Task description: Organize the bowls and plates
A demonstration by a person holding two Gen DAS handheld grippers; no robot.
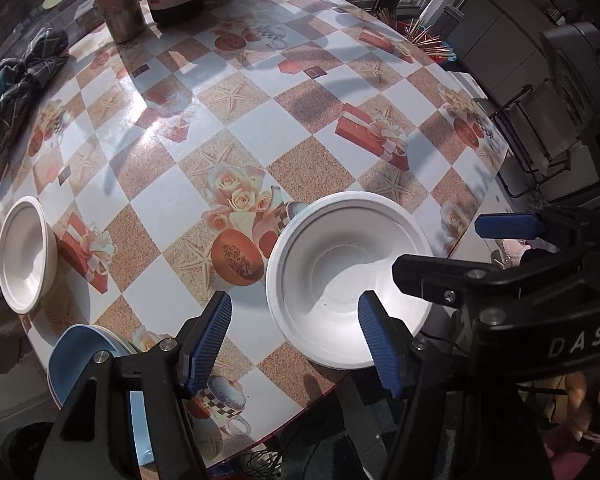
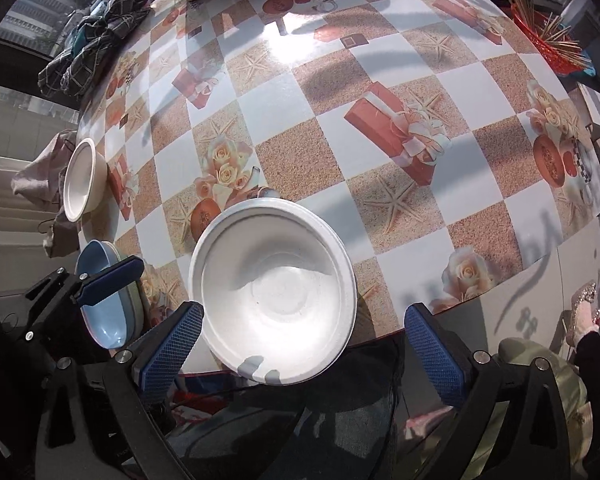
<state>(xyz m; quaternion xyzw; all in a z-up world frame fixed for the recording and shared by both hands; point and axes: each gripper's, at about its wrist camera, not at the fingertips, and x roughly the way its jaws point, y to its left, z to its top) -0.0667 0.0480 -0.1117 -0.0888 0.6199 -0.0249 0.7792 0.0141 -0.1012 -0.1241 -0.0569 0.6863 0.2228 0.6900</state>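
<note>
Patterned table (image 2: 308, 152) – white bowl (image 2: 274, 300) near edge – both grippers (image 1: 294, 332) (image 2: 304, 356) spread, empty.

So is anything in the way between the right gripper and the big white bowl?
Nothing visible is. The right gripper is open, and the big white bowl sits right ahead between its fingers at the near edge of the table, with only open space between.

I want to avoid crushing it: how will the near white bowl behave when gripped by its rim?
The near white bowl looks like thin moulded foam, so probably very light and easily dented. It overhangs the table edge, so a push may tip it off.
</note>
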